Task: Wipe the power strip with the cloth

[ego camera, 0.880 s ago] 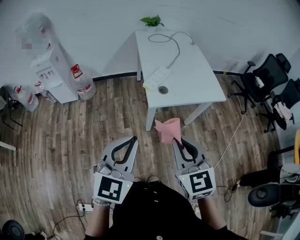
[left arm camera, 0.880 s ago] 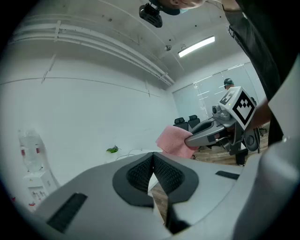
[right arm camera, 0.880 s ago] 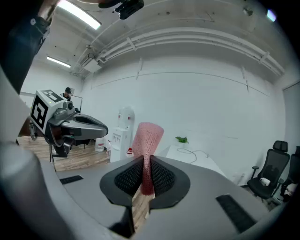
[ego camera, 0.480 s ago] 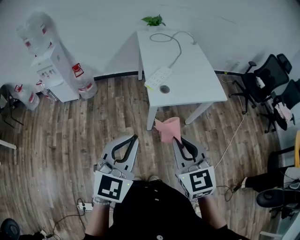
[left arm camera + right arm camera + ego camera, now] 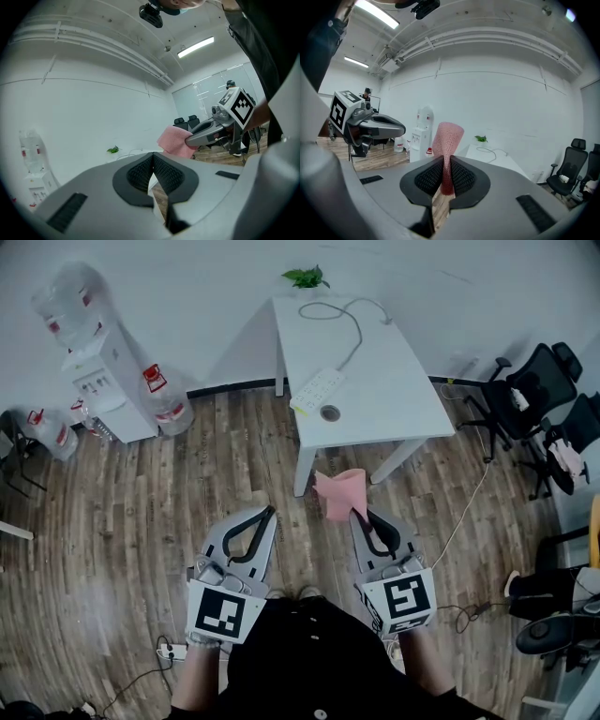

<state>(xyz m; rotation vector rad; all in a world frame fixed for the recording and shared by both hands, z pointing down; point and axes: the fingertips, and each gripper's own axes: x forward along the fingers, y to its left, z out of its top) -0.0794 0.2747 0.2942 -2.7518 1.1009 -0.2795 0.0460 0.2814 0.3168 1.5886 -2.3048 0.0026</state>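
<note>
Power strip (image 5: 316, 390) well apart from right claw (image 5: 359, 516) pinching cloth (image 5: 339, 495).

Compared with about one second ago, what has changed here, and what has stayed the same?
Very little has changed. The right gripper drifted slightly to the right in the head view, still shut on the pink cloth. The left gripper stays shut and empty. The white power strip still lies untouched on the white table.
</note>
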